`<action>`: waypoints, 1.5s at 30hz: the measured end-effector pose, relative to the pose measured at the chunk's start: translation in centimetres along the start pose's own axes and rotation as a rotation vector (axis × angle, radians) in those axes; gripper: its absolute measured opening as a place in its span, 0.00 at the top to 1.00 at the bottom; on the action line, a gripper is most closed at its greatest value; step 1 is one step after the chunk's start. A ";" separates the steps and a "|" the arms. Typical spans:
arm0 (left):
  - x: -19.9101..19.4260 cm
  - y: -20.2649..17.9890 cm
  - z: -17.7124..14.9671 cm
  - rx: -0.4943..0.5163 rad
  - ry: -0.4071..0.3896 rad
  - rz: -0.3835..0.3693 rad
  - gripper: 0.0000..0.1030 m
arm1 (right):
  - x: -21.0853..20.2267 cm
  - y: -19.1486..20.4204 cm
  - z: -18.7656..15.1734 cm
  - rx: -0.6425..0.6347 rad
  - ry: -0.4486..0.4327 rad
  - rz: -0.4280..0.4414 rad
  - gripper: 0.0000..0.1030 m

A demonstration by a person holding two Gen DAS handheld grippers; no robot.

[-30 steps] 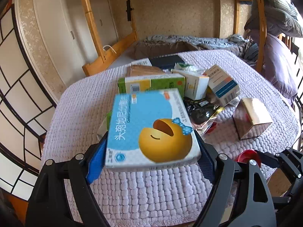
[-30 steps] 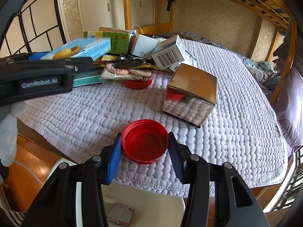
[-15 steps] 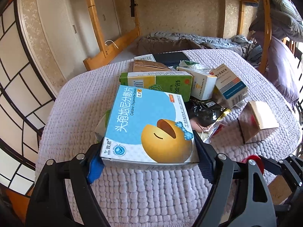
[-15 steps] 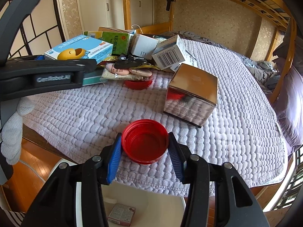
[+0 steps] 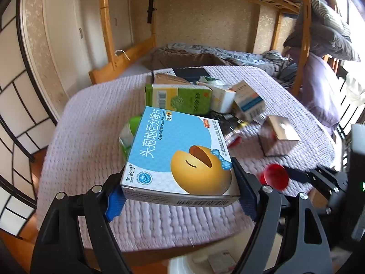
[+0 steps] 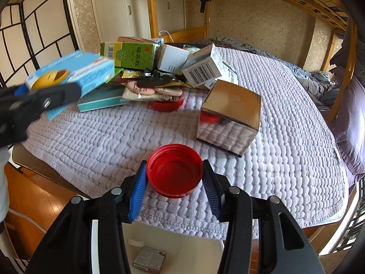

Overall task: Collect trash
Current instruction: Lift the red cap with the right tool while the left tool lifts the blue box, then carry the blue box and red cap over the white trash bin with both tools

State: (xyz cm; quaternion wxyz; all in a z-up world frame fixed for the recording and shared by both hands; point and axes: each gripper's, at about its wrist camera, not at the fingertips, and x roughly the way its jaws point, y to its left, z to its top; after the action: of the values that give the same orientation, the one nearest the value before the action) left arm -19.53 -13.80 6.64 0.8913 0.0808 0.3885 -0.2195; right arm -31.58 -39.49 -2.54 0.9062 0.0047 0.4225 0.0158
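Left gripper (image 5: 180, 196) is clamping the blue box (image 5: 180, 153) by its near end, lifted over the near edge of the bed (image 5: 91, 118). Right gripper (image 6: 174, 188) is holding the red cap (image 6: 174, 173) between narrow jaws above the white bin (image 6: 159, 246). The bin is holding one small box (image 6: 149, 259); the pile (image 6: 159, 68) of boxes and wrappers is waiting at the far left, nothing dropped yet.

Blue box (image 5: 180, 157), red lid (image 6: 174, 171) aloft

Bright daylight from the right, glare at that edge, fisheye-bent borders, motion blur leftward.
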 end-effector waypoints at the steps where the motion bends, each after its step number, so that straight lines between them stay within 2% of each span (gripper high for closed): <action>1: -0.1 0.0 -0.3 0.000 0.004 -0.008 0.21 | -0.1 0.0 0.1 -0.001 -0.002 -0.001 0.55; 9: -0.6 -0.2 -2.8 0.012 0.033 -0.054 0.21 | -0.5 0.4 0.0 -0.004 0.012 0.016 0.55; 17: -0.5 0.7 -4.3 -0.020 0.052 -0.060 0.21 | -0.9 1.3 -0.7 -0.007 0.026 0.022 0.55; 22: 1.3 1.0 -5.9 0.022 0.140 -0.057 0.20 | -0.6 1.8 -1.3 -0.011 0.038 0.012 0.55; 24: 1.8 0.8 -6.3 0.053 0.166 -0.038 0.16 | -0.8 1.9 -1.3 -0.017 0.036 0.009 0.55; 27: 1.5 0.8 -6.3 0.086 0.151 -0.010 0.14 | -1.1 2.0 -1.4 -0.025 0.033 0.005 0.55; 33: 2.0 1.8 -5.3 0.069 0.139 -0.016 0.12 | -1.2 2.2 -1.5 -0.035 0.036 0.004 0.55; 34: 2.1 1.8 -5.2 0.072 0.139 -0.026 0.13 | -1.2 2.3 -1.5 -0.039 0.035 0.005 0.55; 36: 2.4 2.0 -5.2 0.066 0.152 -0.038 0.22 | -1.3 2.4 -1.5 -0.046 0.034 0.005 0.55; 45: -0.3 2.0 -5.8 0.031 0.131 -0.063 0.22 | -2.8 2.1 -1.5 -0.033 0.037 0.045 0.55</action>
State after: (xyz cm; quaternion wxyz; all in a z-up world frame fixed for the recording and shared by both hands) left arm -22.58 -10.05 2.87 0.8553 0.0966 0.4447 -0.2477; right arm -34.55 -37.47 -1.27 0.8975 -0.0009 0.4388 0.0435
